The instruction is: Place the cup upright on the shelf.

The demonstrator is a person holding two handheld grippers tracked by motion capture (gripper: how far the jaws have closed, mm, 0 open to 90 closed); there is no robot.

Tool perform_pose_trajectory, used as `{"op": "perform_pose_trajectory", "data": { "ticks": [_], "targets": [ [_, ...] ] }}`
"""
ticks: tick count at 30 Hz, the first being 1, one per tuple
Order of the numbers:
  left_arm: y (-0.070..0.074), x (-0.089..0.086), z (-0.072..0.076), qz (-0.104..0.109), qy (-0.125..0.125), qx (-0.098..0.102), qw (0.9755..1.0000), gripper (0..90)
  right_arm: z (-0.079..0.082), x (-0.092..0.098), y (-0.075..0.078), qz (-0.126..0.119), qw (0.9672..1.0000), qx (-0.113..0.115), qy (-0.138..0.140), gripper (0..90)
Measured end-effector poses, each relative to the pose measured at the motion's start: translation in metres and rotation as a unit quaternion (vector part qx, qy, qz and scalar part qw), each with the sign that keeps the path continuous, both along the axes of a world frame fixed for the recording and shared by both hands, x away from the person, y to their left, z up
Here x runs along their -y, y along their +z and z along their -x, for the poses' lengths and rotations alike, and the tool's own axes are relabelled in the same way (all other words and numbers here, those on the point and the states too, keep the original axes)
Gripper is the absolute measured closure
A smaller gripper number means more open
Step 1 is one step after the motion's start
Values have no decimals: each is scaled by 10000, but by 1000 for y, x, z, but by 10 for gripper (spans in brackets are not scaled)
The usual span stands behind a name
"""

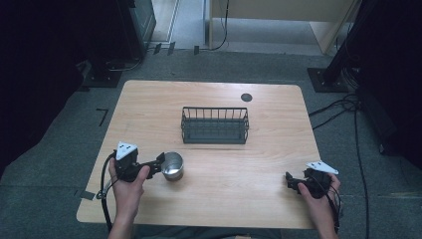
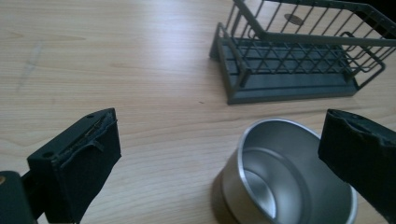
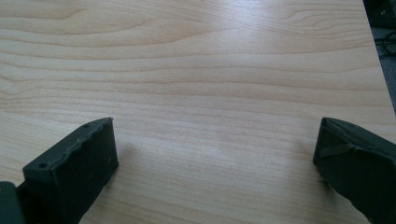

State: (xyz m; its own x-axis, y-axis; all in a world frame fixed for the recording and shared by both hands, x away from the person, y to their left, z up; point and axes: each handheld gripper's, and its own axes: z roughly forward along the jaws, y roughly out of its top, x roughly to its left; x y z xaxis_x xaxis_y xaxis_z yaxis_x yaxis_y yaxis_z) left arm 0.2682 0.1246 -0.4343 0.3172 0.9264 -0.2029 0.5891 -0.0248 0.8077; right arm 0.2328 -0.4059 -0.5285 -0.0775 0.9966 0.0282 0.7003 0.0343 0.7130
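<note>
A shiny metal cup (image 1: 172, 166) stands upright on the wooden table (image 1: 214, 199), left of the middle near the front. My left gripper (image 1: 160, 163) is open right beside it, jaws pointing at the cup. In the left gripper view the cup (image 2: 280, 182) sits low between the jaws, closer to the right one, and its inside looks empty. A dark wire rack (image 1: 215, 125) stands in the middle of the table, behind the cup; the left gripper view shows the rack (image 2: 299, 60) beyond it. My right gripper (image 1: 290, 181) rests open at the front right, over bare wood (image 3: 210, 93).
A small dark round grommet (image 1: 246, 97) is set in the table near the back edge. Cables (image 1: 343, 107) trail over the grey floor to the right of the table. Dark stands and furniture legs line the far left and right.
</note>
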Motion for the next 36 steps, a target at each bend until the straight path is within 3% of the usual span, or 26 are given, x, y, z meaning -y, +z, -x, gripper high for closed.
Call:
{"op": "perform_pose_trajectory", "data": {
  "ticks": [5,18,36],
  "targets": [
    [-5,18,4,-71,-147,6,9999,0,0,0,0,1,10000,0,0,0],
    [-24,41,8,-277,-256,-102,9992,0,0,0,0,1,10000,1,1,0],
    [-55,56,3,-677,-18,-391,9969,1,0,0,0,2,10000,2,1,0]
  ]
}}
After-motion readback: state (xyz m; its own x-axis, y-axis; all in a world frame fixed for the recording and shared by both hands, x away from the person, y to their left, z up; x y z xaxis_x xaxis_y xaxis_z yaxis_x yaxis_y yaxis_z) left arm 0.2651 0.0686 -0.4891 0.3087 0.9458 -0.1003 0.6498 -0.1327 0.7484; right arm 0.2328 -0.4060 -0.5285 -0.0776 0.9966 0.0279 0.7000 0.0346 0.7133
